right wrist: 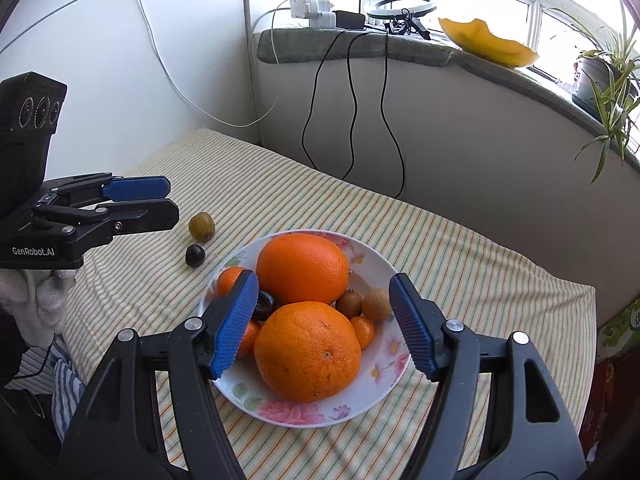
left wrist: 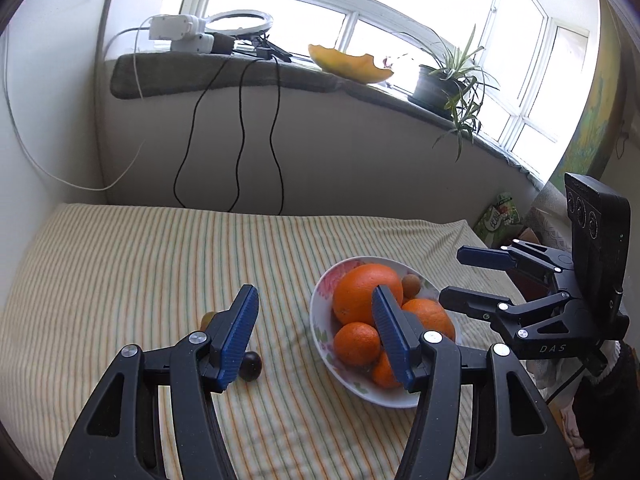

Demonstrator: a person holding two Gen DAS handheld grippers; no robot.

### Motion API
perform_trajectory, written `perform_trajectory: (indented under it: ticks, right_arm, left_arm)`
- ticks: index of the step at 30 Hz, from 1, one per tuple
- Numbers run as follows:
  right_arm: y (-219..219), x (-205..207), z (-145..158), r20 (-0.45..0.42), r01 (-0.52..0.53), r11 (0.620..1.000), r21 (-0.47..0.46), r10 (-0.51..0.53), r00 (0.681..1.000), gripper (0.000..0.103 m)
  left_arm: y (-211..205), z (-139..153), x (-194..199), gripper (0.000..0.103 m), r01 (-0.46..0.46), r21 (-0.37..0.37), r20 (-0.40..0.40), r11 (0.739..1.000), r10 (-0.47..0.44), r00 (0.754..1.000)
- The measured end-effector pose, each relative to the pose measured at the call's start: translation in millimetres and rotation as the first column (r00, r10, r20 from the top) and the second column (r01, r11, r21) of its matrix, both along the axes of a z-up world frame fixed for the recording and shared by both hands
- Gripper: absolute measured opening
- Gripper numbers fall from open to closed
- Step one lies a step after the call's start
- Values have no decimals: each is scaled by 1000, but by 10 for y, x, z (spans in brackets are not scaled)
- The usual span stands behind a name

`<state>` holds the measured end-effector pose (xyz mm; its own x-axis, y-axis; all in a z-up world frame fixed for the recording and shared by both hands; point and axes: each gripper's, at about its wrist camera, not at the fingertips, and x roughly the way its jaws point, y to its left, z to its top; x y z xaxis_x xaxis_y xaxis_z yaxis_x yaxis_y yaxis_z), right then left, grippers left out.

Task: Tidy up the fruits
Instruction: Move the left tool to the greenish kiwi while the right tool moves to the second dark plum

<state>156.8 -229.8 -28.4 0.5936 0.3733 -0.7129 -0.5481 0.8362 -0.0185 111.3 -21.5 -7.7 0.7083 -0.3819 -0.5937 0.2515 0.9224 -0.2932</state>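
Left hand-held gripper (left wrist: 316, 336): jaws parted about halfway, nothing between the blue pads, nothing touched. It hangs over the desk (left wrist: 120, 264), its right pad overlapping the bowl's left side in the left wrist view, its left pad just above a dark plum (left wrist: 251, 366) lying on the striped cloth. A small green-brown kiwi (right wrist: 201, 226) sits just beyond the plum, both left of the bowl and apart from it.

Right hand-held gripper (right wrist: 324, 320): jaws wide apart, released, empty. It hovers above the bowl (right wrist: 360, 396), pads either side of the fruit pile but not pressing on anything.

The flowered white bowl holds two big oranges (right wrist: 307, 350), several small tangerines (right wrist: 363, 332), a dark plum (right wrist: 264, 305) and two brown kiwis (right wrist: 349, 303). Fruit is heaped and touching.

Readable writing: "GenRobot.AI" on the left hand-held gripper's body in the right wrist view; "DAS" on the right hand-held gripper's body in the left wrist view. A green printed box (left wrist: 498, 218) stands beyond the desk's far right corner; its lettering is too small to read.

Windowsill behind: ring light (right wrist: 402, 4), white adapters, a melon rind (right wrist: 486, 42), a potted plant (right wrist: 600, 68).
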Motion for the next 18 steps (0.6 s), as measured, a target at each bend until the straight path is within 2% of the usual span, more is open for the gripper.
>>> perform_trajectory:
  ticks: [10,18]
  right_arm:
    - [353,11,67,9,-72,997,-11,72,997,71]
    - [802,-122,-44,4,-181,982,-49,181,983,71]
  left_arm:
    - [567,-137,21,58,-123,-11,-29,992,122,992]
    - [704,-343,120,56,-131,-34,-87,991,127,988]
